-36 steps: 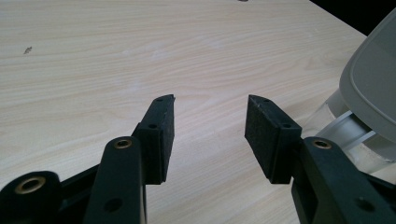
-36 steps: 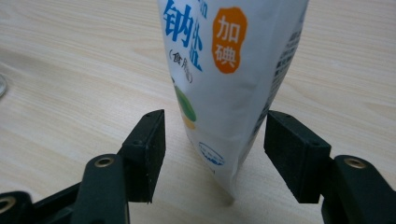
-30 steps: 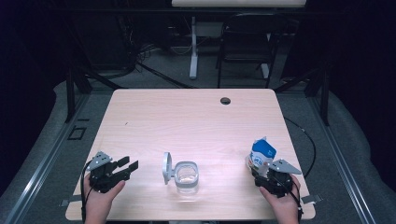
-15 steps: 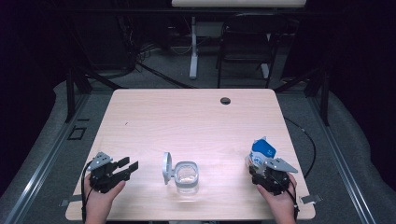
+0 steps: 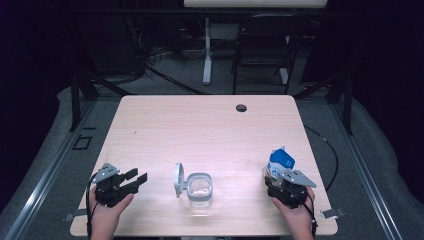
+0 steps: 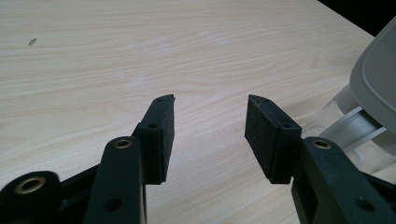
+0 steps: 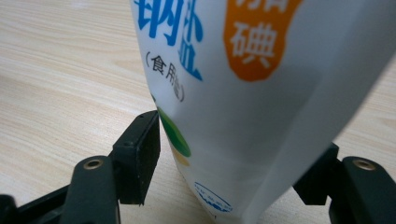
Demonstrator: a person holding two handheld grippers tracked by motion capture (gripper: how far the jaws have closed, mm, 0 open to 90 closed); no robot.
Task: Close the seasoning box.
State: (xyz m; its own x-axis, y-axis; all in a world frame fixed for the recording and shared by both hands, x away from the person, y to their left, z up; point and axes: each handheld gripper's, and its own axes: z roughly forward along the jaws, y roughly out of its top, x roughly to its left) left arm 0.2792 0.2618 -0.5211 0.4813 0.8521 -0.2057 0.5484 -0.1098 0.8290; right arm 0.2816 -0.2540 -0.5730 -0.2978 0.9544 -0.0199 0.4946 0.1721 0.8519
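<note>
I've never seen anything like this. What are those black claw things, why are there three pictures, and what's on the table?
No robot here: a person sits at a wooden table and holds a hand-operated gripper with two black jaws in each hand. One picture comes from a camera above, looking down; the other two come from small cameras riding on each gripper, looking along its jaws.

The left gripper is open and holds nothing. Beside it stands a clear container with its grey lid flipped up.

The right gripper has its jaws on either side of a white and blue pouch printed with Chinese characters, touching it and seemingly gripping it.
</note>
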